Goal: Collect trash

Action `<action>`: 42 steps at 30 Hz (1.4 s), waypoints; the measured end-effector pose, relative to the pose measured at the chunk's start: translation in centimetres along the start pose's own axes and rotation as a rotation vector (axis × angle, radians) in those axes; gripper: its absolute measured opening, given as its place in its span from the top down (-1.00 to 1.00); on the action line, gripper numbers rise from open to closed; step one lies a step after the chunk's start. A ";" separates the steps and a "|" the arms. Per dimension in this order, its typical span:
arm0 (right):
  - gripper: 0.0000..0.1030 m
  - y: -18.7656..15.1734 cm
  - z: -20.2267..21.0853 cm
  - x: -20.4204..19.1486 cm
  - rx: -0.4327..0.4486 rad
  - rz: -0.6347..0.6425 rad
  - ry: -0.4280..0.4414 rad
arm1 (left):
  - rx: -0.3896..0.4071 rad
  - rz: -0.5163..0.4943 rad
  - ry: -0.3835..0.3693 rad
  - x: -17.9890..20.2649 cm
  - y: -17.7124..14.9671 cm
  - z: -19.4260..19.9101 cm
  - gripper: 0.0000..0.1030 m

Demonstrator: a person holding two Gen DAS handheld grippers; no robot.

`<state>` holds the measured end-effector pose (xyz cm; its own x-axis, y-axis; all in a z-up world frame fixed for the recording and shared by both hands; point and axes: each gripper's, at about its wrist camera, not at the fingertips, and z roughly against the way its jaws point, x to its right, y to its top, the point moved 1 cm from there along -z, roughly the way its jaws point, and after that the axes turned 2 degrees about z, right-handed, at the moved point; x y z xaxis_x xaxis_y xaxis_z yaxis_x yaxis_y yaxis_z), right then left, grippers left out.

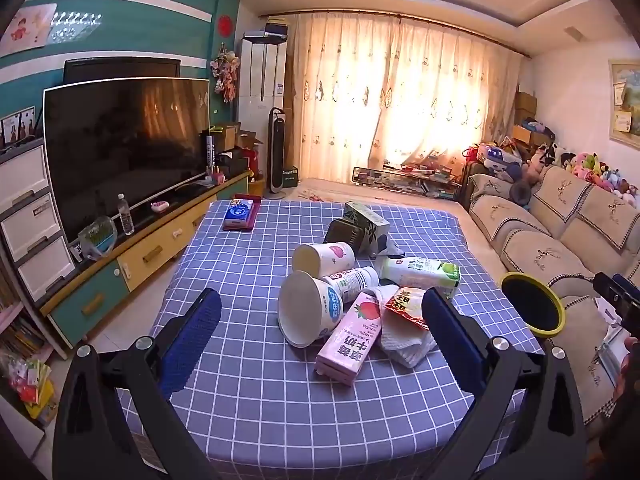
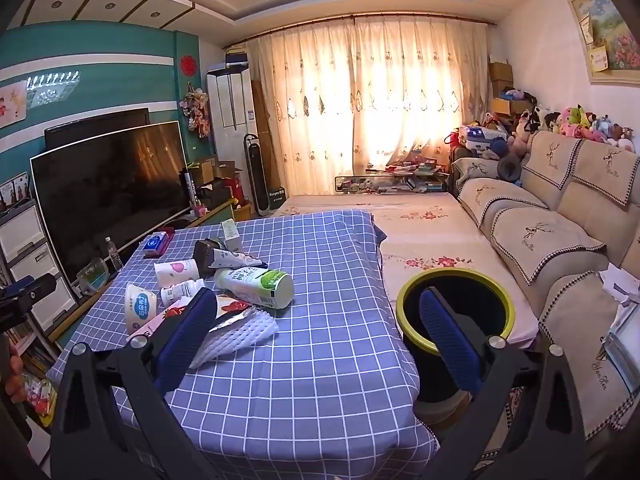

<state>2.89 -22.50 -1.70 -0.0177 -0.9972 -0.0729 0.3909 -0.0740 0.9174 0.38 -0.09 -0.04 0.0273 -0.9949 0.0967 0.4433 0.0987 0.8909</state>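
Checked tablecloth (image 1: 248, 392) bears piled trash (image 1: 360, 292), bin (image 2: 456, 312) beside it; both claws gape empty.

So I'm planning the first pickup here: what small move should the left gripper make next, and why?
Probably ease the left gripper forward and down onto the pink milk carton. Its jaws stand open and empty, the carton is the nearest piece of the pile, and the yellow-rimmed bin waits open beside the table.
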 end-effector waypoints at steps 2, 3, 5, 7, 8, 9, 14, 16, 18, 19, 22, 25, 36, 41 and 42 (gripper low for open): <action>-0.87 0.0 0.0 0.0 0.000 -0.001 0.001 | -0.001 0.004 -0.001 -0.1 0.0 -0.1 -0.93; -0.87 0.0 0.1 0.1 0.000 -0.002 0.001 | -0.001 0.004 0.000 -0.1 0.0 -0.1 -0.93; -0.87 0.0 0.1 0.1 0.000 -0.001 0.001 | -0.002 0.003 -0.003 -0.1 0.0 -0.1 -0.93; -0.87 0.0 0.1 0.1 0.000 -0.002 0.000 | -0.003 0.003 -0.003 -0.1 0.0 0.0 -0.93; -0.87 -0.1 0.1 0.1 -0.002 -0.003 -0.001 | -0.003 0.003 -0.002 -0.1 0.0 0.0 -0.93; -0.87 -0.1 0.0 0.2 -0.004 -0.003 -0.001 | -0.003 0.002 -0.004 -0.1 0.0 0.0 -0.93; -0.87 -0.2 -0.2 0.3 -0.011 -0.006 -0.002 | -0.004 0.000 -0.004 -0.1 0.0 0.0 -0.93; -0.87 -0.3 -0.2 0.3 -0.012 -0.006 -0.001 | -0.005 0.000 -0.005 0.0 0.0 0.0 -0.93; -0.87 -0.1 -0.3 0.3 -0.017 -0.006 -0.002 | -0.004 0.000 -0.004 0.0 -0.1 -0.1 -0.93; -0.87 -0.2 -0.4 0.3 -0.018 -0.007 -0.002 | -0.004 -0.001 -0.004 0.0 -0.1 -0.1 -0.93; -0.87 -0.2 -0.5 0.4 -0.021 -0.008 -0.002 | -0.006 -0.001 -0.004 0.1 -0.1 -0.1 -0.93; -0.87 -0.2 -0.5 0.4 -0.018 -0.008 -0.004 | -0.006 -0.002 -0.003 0.1 -0.2 -0.2 -0.93; -0.87 -0.3 -0.7 0.4 -0.025 -0.008 0.000 | -0.009 -0.006 -0.003 0.2 -0.3 -0.5 -0.93; -0.87 -0.4 -0.8 0.3 -0.028 -0.008 0.000 | -0.014 -0.010 -0.004 0.3 -0.4 -0.6 -0.93; -0.87 -0.5 -0.9 0.3 -0.030 -0.009 0.000 | -0.015 -0.012 -0.004 0.3 -0.4 -0.6 -0.93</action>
<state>3.50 -22.77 -2.49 -0.0214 -0.9965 -0.0809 0.4182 -0.0824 0.9046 0.76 -0.46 -0.66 0.0189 -0.9959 0.0881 0.4567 0.0870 0.8853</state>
